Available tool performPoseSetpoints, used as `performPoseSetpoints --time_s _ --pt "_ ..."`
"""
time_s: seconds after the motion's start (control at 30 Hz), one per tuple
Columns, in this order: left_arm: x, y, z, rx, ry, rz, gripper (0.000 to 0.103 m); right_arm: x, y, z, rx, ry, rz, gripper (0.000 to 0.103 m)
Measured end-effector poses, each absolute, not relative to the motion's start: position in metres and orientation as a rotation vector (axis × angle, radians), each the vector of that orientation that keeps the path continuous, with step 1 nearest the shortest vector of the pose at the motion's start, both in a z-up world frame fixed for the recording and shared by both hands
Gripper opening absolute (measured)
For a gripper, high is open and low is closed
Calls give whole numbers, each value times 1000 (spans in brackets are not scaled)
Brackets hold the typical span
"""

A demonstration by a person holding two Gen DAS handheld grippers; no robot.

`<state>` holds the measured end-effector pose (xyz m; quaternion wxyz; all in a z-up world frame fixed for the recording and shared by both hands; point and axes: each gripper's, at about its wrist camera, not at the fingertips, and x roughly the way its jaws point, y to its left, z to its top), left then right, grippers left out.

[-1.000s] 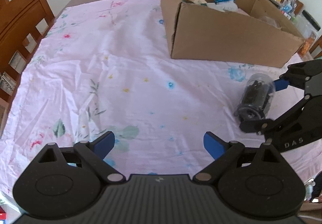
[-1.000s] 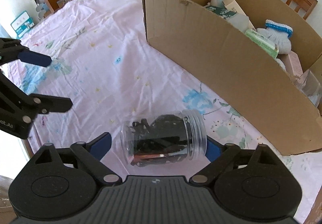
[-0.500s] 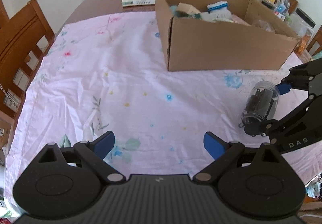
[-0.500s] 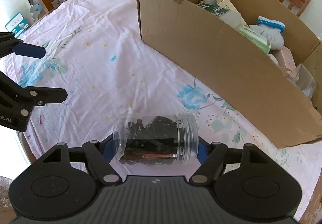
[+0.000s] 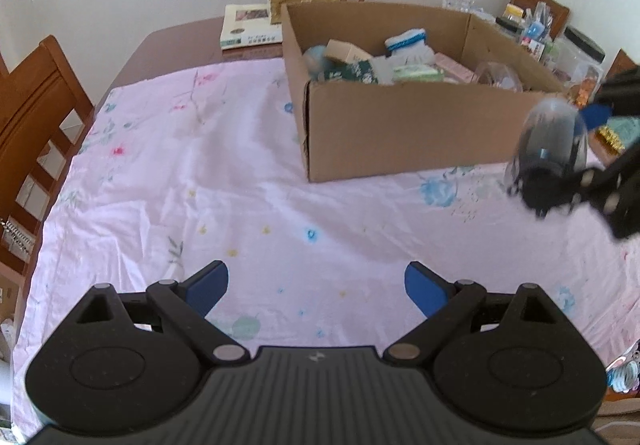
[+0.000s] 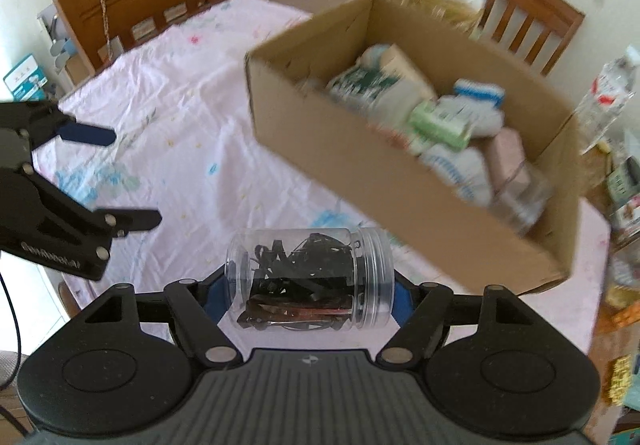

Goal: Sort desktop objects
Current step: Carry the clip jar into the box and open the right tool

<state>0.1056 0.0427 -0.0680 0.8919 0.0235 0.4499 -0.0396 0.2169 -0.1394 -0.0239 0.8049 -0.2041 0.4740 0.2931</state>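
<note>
the right gripper (image 6: 306,291) is clamped on a clear plastic jar (image 6: 308,277), one blue pad on its closed base and the other on its threaded mouth end, so the grip runs end to end. the jar lies on its side between the fingers, long axis crosswise to the gripper, base toward the left of the right wrist view and mouth toward the right. i see no lid on it. inside is a tangle of dark clips or straps with something reddish-brown underneath. it hangs clear of the pink floral tablecloth (image 6: 192,133), near the front wall of the cardboard box (image 6: 360,169).

the left gripper (image 5: 316,287) hovers over bare cloth with its jaws wide apart and nothing between them.

by my reading the step in hand is carrying the jar to the box, which already holds cartons, packets and a blue-cuffed knitted item. the next move likely calls for lifting the jar over the near wall, finding a gap among the contents, and letting go low. because the mouth looks uncovered, tilting that end down could spill what's inside.
</note>
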Motion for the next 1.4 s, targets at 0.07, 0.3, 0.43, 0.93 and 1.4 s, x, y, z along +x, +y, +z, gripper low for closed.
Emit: performPoseSetpoints --time_s 0.07,0.3,0.43,0.93,1.4 --pt "107 43 -67 40 925 -80 95 221 -144 -11 -432 990 618 79" --pt "112 47 -63 -2 896 -60 96 243 -154 27 -410 914 575 79" --pt "115 49 -60 -14 880 -48 96 261 -155 38 -411 883 544 79" --pt "132 57 -53 -59 889 -72 96 324 -147 37 -436 872 467 79" --pt "142 55 -51 -56 881 -89 96 353 -145 21 -409 926 433 95"
